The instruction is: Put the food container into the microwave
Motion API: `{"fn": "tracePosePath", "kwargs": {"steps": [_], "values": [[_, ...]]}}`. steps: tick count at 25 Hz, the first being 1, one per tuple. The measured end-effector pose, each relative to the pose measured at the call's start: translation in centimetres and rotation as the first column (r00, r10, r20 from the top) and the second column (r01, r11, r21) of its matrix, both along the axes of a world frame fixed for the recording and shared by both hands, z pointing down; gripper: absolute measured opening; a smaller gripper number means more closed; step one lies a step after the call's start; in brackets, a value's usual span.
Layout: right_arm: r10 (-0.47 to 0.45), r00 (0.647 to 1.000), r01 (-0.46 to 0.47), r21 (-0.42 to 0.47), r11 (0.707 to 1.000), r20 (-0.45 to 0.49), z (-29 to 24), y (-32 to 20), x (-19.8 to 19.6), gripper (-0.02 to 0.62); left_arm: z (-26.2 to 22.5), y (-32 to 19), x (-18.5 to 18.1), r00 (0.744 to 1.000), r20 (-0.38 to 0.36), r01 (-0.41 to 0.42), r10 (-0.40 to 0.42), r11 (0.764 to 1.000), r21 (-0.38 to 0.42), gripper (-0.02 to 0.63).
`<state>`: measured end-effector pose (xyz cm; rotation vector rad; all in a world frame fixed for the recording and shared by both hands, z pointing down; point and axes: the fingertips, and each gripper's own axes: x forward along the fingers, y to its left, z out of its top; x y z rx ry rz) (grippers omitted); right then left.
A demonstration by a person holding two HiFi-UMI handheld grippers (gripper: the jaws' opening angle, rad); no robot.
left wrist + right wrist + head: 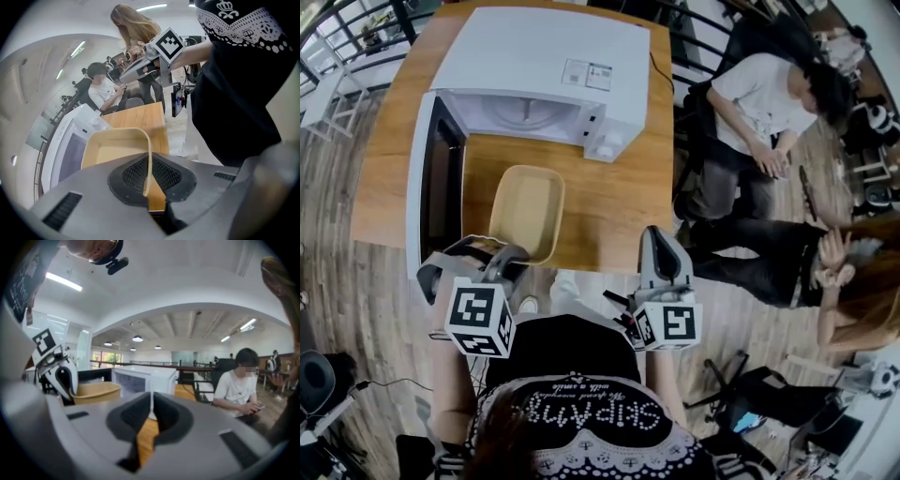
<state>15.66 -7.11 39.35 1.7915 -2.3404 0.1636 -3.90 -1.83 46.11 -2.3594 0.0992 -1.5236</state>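
So the left gripper [508, 255] is clamping its fingers on the near rim of the food container [528, 208]. In the left gripper view the thin beige wall is sitting right between the two dark pads, pinched tight. The container itself is an open, empty beige tub, and it's hanging out over the wooden counter [614, 202] just in front of the microwave [546, 70], not inside it. I honestly can't tell whether its bottom is touching the wood or is lifted a bit.

The microwave's door [429, 183] is standing wide open, swung out to the left, right beside the container's left side.

The right gripper [662, 246] is hovering at the near edge of the counter, off to the right and well apart from the container. Its fingers are pressing together with nothing between them.

A person in a white shirt [759, 94] is sitting off to the right of the counter.
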Motion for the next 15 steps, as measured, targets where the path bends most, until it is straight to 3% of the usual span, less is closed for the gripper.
{"fn": "tracePosePath", "kwargs": {"steps": [15], "values": [[-0.053,0.998,0.053,-0.012,0.999,0.018,1.0,-4.4,4.1,0.040,0.4,-4.5,2.8,0.995,0.021,0.102,-0.102,0.995,0.007,0.044]]}}
